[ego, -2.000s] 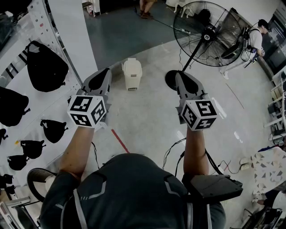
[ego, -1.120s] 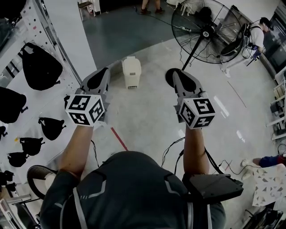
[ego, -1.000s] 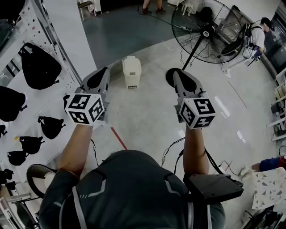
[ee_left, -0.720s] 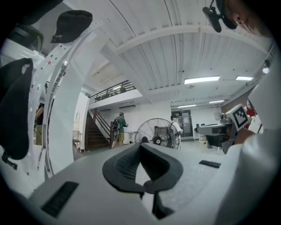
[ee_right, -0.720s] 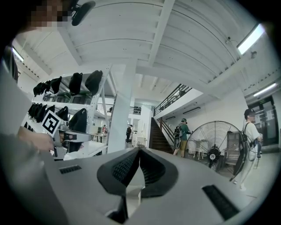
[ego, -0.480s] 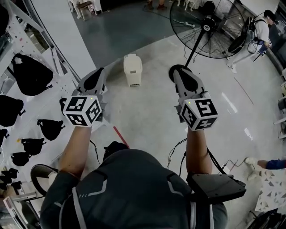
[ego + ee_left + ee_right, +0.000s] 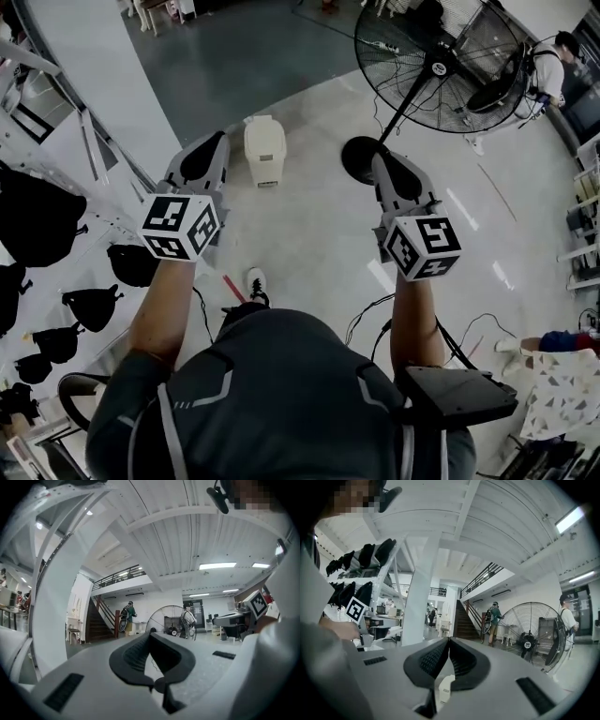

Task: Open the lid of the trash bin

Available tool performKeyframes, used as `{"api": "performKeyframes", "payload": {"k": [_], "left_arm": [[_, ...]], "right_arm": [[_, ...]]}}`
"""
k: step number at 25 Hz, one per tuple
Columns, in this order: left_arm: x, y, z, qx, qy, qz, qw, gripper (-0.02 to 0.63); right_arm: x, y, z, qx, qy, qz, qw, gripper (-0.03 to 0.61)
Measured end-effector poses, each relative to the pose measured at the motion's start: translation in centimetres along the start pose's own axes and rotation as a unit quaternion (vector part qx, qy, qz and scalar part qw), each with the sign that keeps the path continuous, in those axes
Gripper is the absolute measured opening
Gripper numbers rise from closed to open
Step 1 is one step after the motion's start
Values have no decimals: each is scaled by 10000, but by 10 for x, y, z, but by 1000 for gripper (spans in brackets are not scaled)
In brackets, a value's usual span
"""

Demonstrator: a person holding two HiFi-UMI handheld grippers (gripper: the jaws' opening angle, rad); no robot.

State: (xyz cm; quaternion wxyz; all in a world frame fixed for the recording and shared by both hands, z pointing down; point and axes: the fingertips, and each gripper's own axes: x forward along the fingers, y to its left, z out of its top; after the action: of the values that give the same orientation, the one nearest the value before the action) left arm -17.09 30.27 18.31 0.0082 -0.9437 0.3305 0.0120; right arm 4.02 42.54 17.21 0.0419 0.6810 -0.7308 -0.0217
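Both tools are held level on the near side of the floor fan: the left tool well to its left, the right tool with its tip overlapping the fan's round base in the head view. Each tool's jaws are pressed together with nothing gripped. Beyond the tips, the trash bin is seen on the floor left of the fan's base, lid down.
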Motion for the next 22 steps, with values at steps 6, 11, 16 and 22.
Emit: {"api": "performKeyframes", "payload": {"k": [6,11,16,22], "left_arm": [[38,63,19,186,-73,28,9998,9],[79,94,29,102,-57,-47,9999,9],[113,134,25,-40,-54,202,9998,9],[141,168,18,-355,79,251,9990,9]], "right_arm": [[72,3,23,-13,4,-185,9998,28],[128,-12,33,40,58,-220,9997,29],[184,-13,36,-20,187,-110,9998,29],[239,-21,44,-66,257,55,9996,29]]}}
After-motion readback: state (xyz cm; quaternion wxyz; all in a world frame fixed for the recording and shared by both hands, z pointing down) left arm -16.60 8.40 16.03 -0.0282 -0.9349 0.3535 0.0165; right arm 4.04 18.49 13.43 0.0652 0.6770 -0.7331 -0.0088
